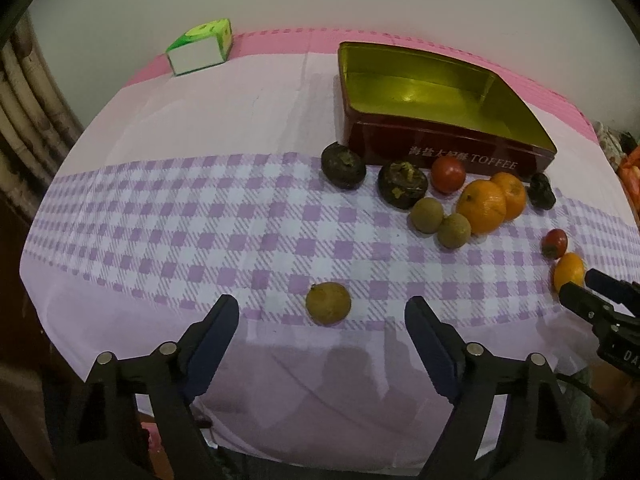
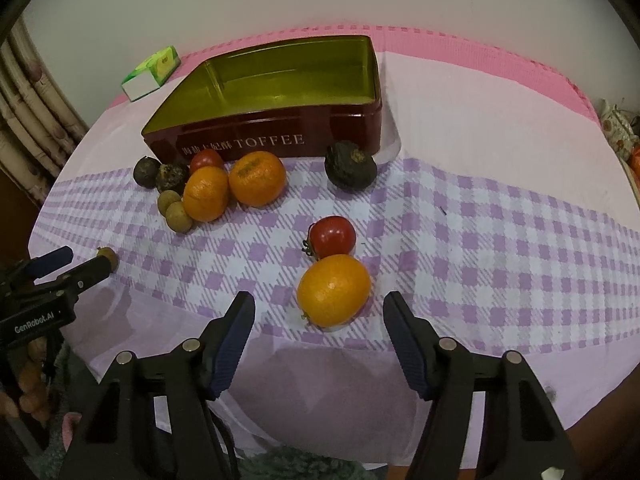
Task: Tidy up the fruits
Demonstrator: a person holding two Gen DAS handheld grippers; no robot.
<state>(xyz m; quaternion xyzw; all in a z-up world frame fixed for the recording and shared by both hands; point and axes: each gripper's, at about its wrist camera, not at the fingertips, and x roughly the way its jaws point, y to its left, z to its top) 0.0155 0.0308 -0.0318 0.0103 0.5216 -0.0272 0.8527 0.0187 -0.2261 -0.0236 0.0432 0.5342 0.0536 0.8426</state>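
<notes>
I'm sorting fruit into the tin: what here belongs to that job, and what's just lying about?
Job: toffee tin, oranges, tomatoes, small brown fruits, dark fruits.
Lying about: green-and-white box, checked cloth.

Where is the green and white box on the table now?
The green and white box stands at the far left of the table, near the wall, on the pink border of the cloth. It sits apart, left of the open toffee tin.
</notes>
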